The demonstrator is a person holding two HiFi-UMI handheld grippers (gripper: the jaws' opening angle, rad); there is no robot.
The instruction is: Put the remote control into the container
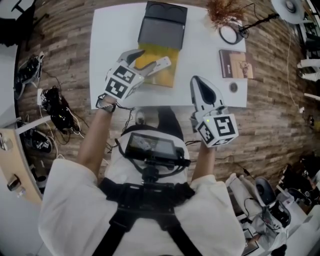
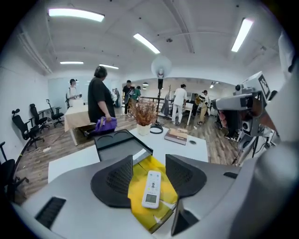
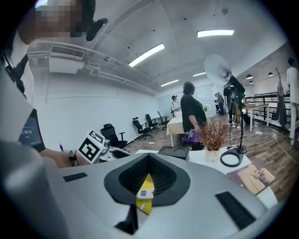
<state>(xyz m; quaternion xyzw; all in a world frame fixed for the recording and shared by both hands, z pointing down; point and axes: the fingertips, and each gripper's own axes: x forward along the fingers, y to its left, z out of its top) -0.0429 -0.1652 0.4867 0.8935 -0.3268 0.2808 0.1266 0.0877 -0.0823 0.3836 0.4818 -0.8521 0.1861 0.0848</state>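
Observation:
A white remote control point(image 1: 156, 64) lies on a yellow folder point(image 1: 162, 75) in the middle of the white table point(image 1: 110, 45). Just beyond it stands the dark grey container point(image 1: 162, 25), over the folder's far end. My left gripper point(image 1: 142, 61) hangs above the remote's near end, open. In the left gripper view the remote point(image 2: 152, 188) shows between the gripper's point(image 2: 148, 168) spread pads without touching them, with the container point(image 2: 119, 144) behind. My right gripper point(image 1: 198, 81) is over the table's front right, shut and empty. Through its point(image 3: 148, 158) narrow gap I see the remote point(image 3: 145, 193).
A brown book point(image 1: 235, 64), a small round disc point(image 1: 233, 87), a black ring point(image 1: 231, 34) and a dried plant point(image 1: 225, 12) occupy the table's right side. Cables and gear lie on the wooden floor to the left. Several people stand far back in the room.

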